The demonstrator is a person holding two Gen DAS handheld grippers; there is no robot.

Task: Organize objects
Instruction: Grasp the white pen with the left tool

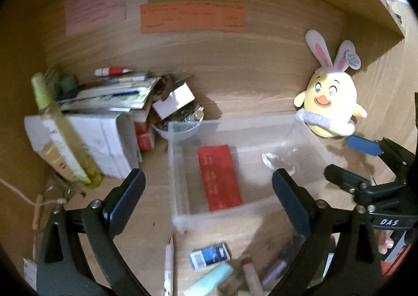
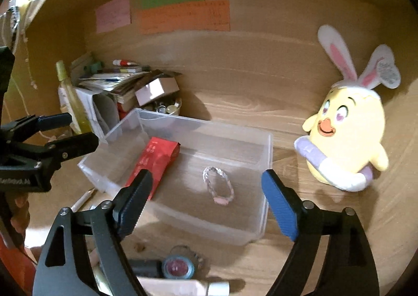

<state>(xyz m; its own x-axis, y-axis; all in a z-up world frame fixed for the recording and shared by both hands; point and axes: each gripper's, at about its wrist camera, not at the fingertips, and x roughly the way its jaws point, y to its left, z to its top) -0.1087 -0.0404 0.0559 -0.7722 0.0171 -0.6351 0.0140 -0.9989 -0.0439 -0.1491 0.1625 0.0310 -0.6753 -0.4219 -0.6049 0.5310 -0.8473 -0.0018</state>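
Your left tool point(image 1: 209, 196) has its jaws wide apart with nothing between them. Your right tool point(image 2: 206, 199) is wide apart too, and empty. Both hang over the clear bin point(image 2: 266, 155) on the bench point(image 2: 261, 92).

In the bin lie a red packet point(image 1: 219, 178) and a bead bracelet point(image 2: 218, 186). From the right tool the bracelet sits straight ahead at 12 o'clock, and the red packet at 11 o'clock.

The loose things still to sort lie near you, in front of the bin. From the left tool they are low, at 6 o'clock: a pencil point(image 1: 168, 264), a small blue box point(image 1: 210, 255) and a mint-green piece point(image 1: 211, 280). The pencil's long side points toward the bin. The left tool looks nearer to these.

The tool arms cover part of this pile, and the picture edge cuts it off. The tubes there are blurry, so I cannot tell what they are.
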